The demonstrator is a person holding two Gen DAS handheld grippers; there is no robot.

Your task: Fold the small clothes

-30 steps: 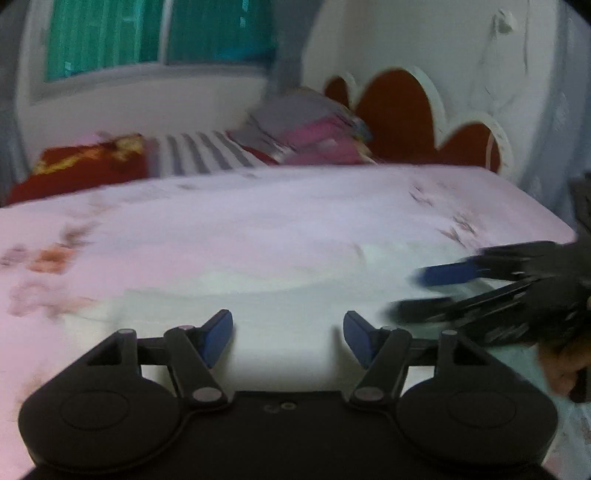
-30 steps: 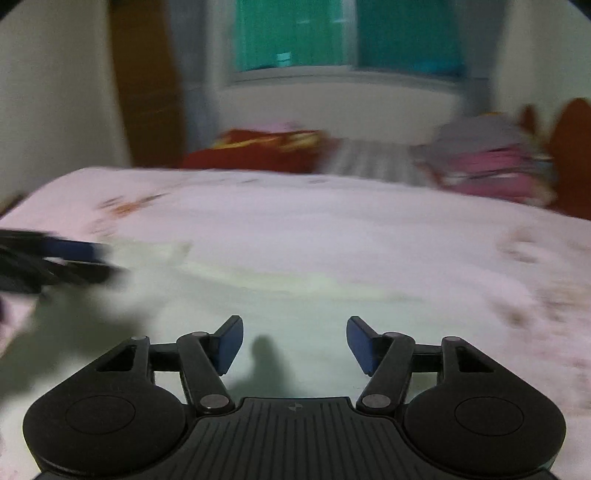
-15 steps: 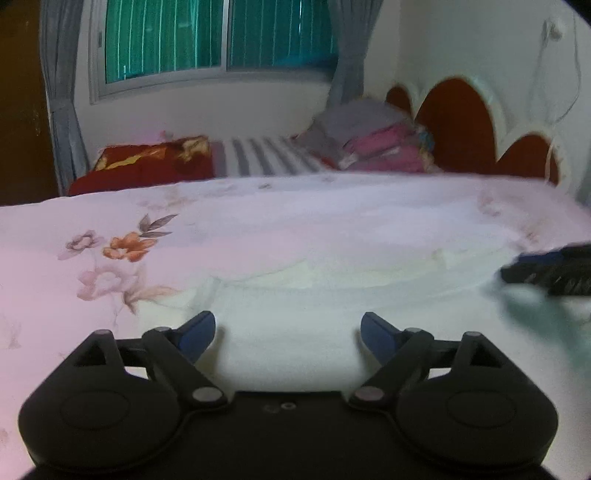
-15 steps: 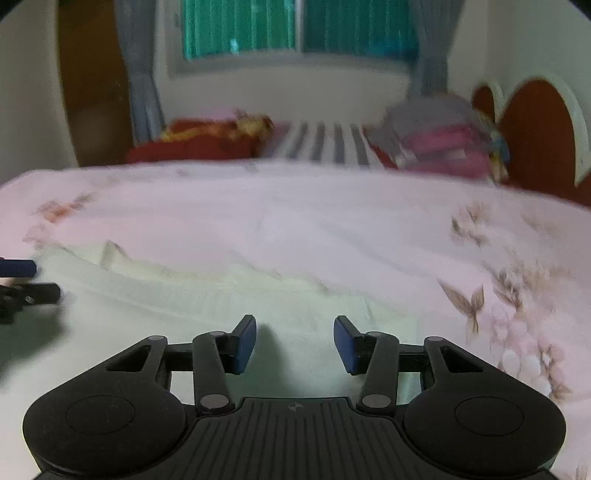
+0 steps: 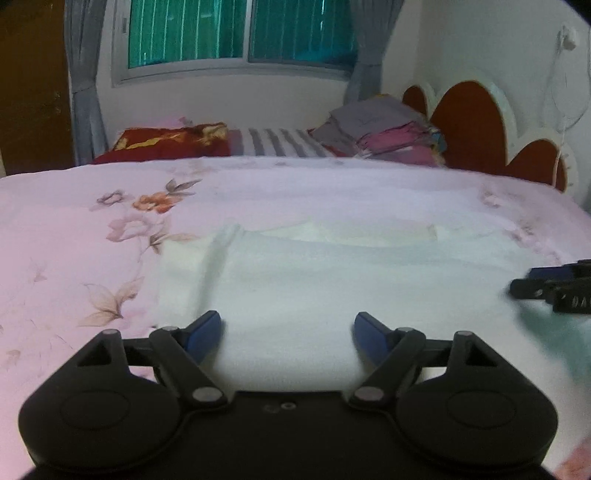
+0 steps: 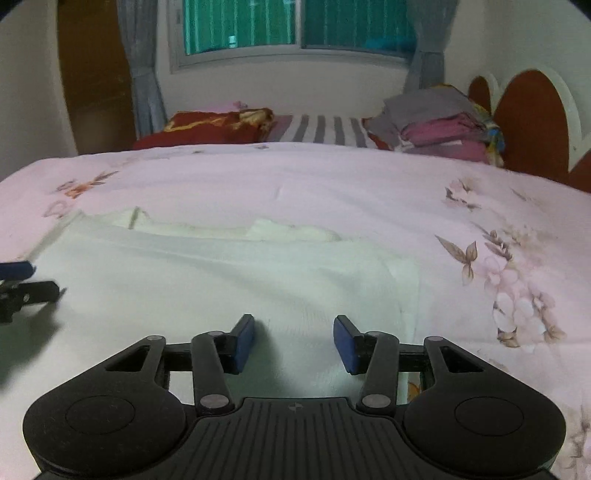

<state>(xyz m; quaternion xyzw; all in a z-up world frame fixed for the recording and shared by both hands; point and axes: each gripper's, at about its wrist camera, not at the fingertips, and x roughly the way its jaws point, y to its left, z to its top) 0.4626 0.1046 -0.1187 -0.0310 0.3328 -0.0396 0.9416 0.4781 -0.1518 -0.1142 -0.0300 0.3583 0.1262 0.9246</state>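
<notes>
A white small garment (image 5: 332,280) lies spread flat on the pink floral bedsheet (image 5: 66,236); it also shows in the right wrist view (image 6: 221,280). My left gripper (image 5: 288,328) is open and empty, low over the garment's near left part. My right gripper (image 6: 293,334) is open and empty over the garment's near right part, close to its right edge. The right gripper's tips show at the right edge of the left wrist view (image 5: 554,284). The left gripper's tips show at the left edge of the right wrist view (image 6: 22,284).
At the far side of the bed lie a red pillow (image 5: 166,142), a striped cloth (image 5: 280,142) and a stack of folded clothes (image 5: 384,129). A red and white headboard (image 5: 476,125) is at the right. A window (image 5: 236,33) with curtains is behind.
Both views have steadied and swung to face the window more squarely. Both grippers have come lower and closer over the garment. The right gripper's jaws stand narrower than a second ago; the left's are wider.
</notes>
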